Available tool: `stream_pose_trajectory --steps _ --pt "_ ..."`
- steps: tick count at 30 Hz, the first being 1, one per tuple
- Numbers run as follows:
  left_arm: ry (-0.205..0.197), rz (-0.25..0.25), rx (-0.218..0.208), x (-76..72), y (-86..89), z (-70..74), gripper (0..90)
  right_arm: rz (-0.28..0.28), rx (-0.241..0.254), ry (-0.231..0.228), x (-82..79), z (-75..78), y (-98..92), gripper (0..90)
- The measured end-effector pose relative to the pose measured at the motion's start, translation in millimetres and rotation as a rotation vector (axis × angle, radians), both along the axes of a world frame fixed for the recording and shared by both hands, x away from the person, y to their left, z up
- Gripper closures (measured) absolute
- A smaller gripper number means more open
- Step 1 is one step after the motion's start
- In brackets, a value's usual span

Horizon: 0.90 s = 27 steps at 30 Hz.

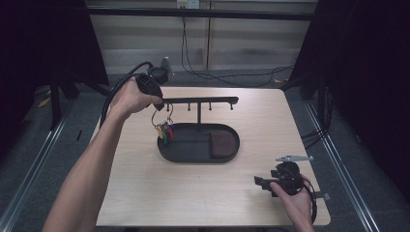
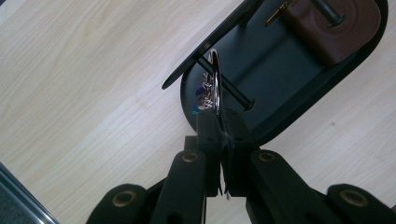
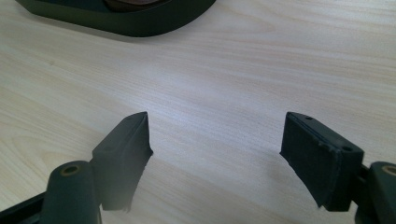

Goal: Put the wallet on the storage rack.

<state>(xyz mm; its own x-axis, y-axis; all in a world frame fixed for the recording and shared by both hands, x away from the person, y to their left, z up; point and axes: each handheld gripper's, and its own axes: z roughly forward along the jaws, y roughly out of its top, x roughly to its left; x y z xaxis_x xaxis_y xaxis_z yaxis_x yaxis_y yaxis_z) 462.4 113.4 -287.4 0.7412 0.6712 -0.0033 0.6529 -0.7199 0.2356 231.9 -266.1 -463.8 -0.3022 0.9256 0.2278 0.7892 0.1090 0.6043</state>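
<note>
While the key ring is pinched edge-on in the left gripper's closed fingers beside the rack's end peg, the right gripper is held wide apart, far off over the table.

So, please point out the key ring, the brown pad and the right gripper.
key ring (image 2: 215, 81), left gripper view, its metal loop.
brown pad (image 1: 222, 144), high view, its middle.
right gripper (image 3: 217, 154), right gripper view, midway between its open jaws.

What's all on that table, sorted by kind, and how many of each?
Claw: 2, left and right
Key rack with tray: 1
Key ring with coloured keys: 1, held in the left claw
Brown pouch in the tray: 1
Total: 5
</note>
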Motion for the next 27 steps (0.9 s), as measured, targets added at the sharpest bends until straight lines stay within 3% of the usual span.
stream_pose_trajectory --steps 11,17,23,27 --pt "0.006 0.012 -0.036 -0.3 2.1 -7.5 85.8 0.006 -0.002 0.002 0.2 0.0 0.6 23.7" --pt "-0.011 0.037 -0.056 -0.9 5.9 -5.8 81.8 0.009 0.000 0.005 1.0 -0.3 0.6 23.8" --pt "-0.031 0.031 -0.087 -5.5 9.7 1.1 74.6 0.015 -0.002 0.005 1.2 -0.2 0.5 23.6" --pt "-0.041 0.072 -0.135 -8.2 16.7 3.2 65.0 0.015 0.000 0.006 1.0 -0.1 0.8 23.6"
